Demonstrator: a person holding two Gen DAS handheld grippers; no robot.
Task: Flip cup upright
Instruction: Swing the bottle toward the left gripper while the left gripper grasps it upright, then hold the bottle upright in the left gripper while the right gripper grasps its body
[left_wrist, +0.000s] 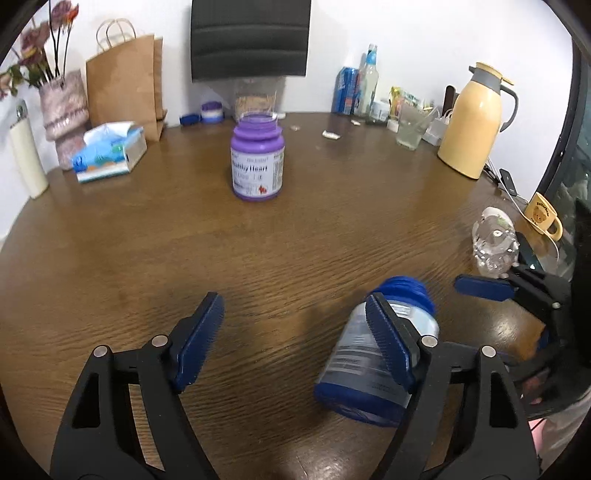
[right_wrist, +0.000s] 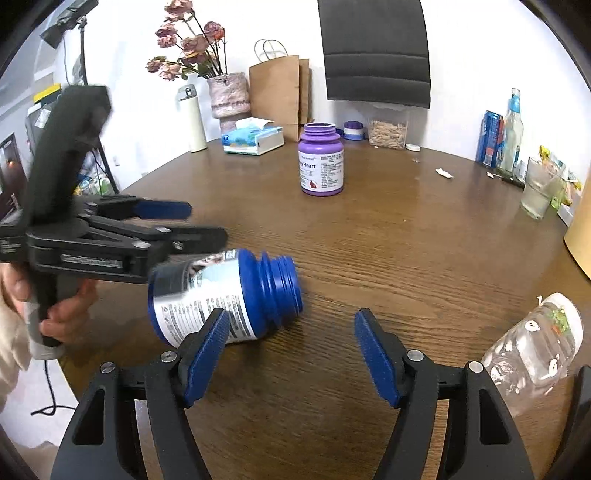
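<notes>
A blue jar without a lid lies on its side on the brown table, its open threaded mouth pointing right. In the left wrist view the jar is partly behind the right finger of my left gripper, outside the jaws. That gripper is open with only table between its fingers. My right gripper is open too, and its left finger overlaps the jar's label. From the right wrist view, the left gripper hovers over the jar's base, held by a hand.
A purple jar stands upright mid-table. Along the back are a tissue box, flower vase, paper bag, yellow thermos and glass. A clear plastic bottle lies at the right, near a yellow mug.
</notes>
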